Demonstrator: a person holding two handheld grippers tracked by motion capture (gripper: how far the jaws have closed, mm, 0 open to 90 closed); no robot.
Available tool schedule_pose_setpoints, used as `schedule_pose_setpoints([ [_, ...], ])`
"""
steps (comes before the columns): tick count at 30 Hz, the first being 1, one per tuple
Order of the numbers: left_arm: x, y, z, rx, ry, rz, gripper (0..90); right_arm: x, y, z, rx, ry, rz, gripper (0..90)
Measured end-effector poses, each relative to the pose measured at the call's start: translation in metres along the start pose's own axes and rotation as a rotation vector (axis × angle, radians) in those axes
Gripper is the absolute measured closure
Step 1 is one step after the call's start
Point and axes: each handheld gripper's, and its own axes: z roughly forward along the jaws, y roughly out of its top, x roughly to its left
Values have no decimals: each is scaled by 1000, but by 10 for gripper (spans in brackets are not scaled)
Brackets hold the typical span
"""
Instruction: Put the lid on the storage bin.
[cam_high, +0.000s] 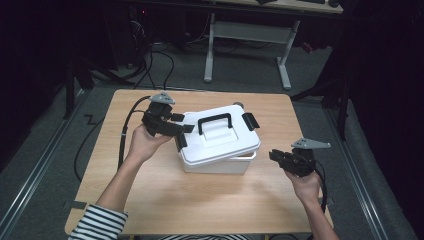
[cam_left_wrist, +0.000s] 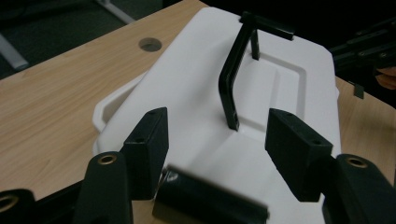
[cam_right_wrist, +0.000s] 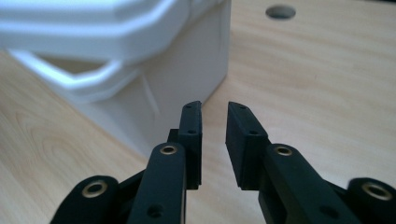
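Observation:
A white box (cam_high: 216, 164) stands mid-table with its white lid (cam_high: 229, 143) sitting askew, so the box rim (cam_high: 247, 156) shows at the right. The lid carries an upright black handle (cam_high: 215, 120) and a black latch (cam_high: 250, 121) at its right end. My left gripper (cam_high: 182, 133) is open at the lid's left end, jaws apart over the lid (cam_left_wrist: 187, 88). A blurred black latch (cam_left_wrist: 210, 203) lies low between them and the handle (cam_left_wrist: 231, 79) stands just beyond. My right gripper (cam_high: 274, 156) hovers right of the box, narrowly open on nothing (cam_right_wrist: 214, 109), beside the box wall (cam_right_wrist: 187, 74).
The wooden table (cam_high: 200, 205) has a round cable hole (cam_high: 239, 105) behind the box. Bare wood lies in front of the box and to its right. A white desk frame (cam_high: 210, 50) and cables stand on the floor beyond the far edge.

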Motion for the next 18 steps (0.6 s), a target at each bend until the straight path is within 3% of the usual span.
schedule_pose_setpoints([
  [6,-1,-24,-13,15,107,-93,405,-2,25,2,-16,13,-17,845],
  [10,0,-37,-18,25,150,-133,410,1,37,7,-4,17,-46,868],
  [18,5,-50,-9,47,244,-196,478,4,49,19,23,12,-53,882],
])
